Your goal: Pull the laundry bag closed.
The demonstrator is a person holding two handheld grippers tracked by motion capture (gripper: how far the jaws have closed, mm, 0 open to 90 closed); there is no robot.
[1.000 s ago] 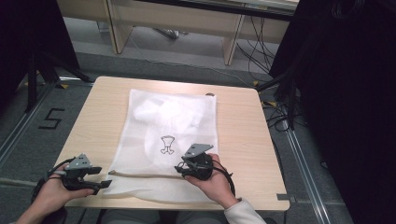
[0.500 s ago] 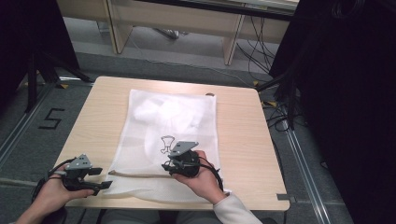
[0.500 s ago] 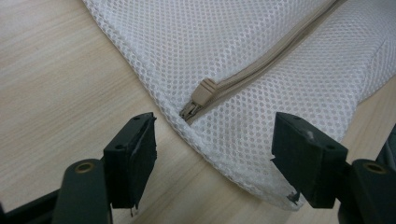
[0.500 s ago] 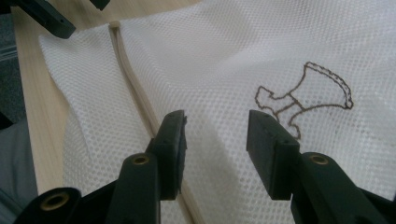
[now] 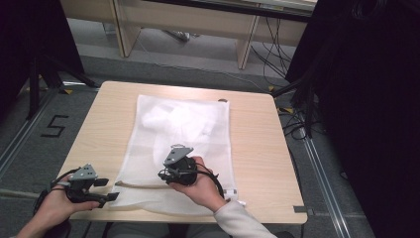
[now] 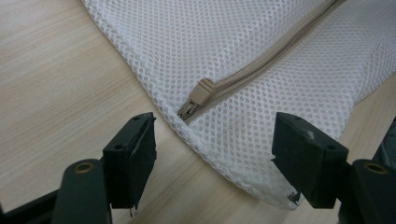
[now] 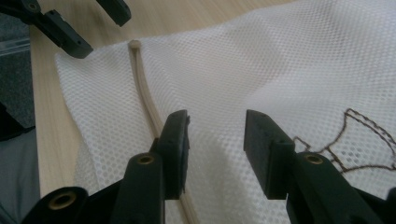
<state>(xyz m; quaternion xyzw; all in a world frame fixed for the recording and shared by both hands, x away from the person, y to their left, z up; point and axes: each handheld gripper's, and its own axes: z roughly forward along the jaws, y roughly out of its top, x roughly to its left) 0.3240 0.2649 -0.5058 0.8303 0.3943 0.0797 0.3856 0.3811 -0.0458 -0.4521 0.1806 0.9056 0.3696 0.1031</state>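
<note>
A white mesh bag [image 5: 183, 129] lies flat on the wooden table [image 5: 257, 148]. A beige zipper [image 7: 144, 100] runs along its near edge, and the zipper pull [image 6: 198, 95] sits at the bag's near left corner. My left gripper [image 5: 108, 189] rests at that corner, open, its jaws [image 6: 212, 158] straddling the mesh just short of the pull. My right gripper [image 5: 162, 175] hovers over the bag's near middle and points left. Its jaws [image 7: 217, 140] have just been closing and stand partly apart. Mesh lies below the gap and the zipper runs by the left jaw. Nothing is pinched.
A dark stitched motif [image 7: 359, 135] marks the bag's middle. Wooden desk legs [image 5: 245, 44] and cables [image 5: 297, 124] stand beyond and right of the table. The floor at left carries a "5" marking [image 5: 53, 126]. My left gripper [image 7: 88, 23] appears past the zipper's end.
My right hand has slid left across the bag's near part, from beside the motif to over the zipper line. The left hand has kept still.
</note>
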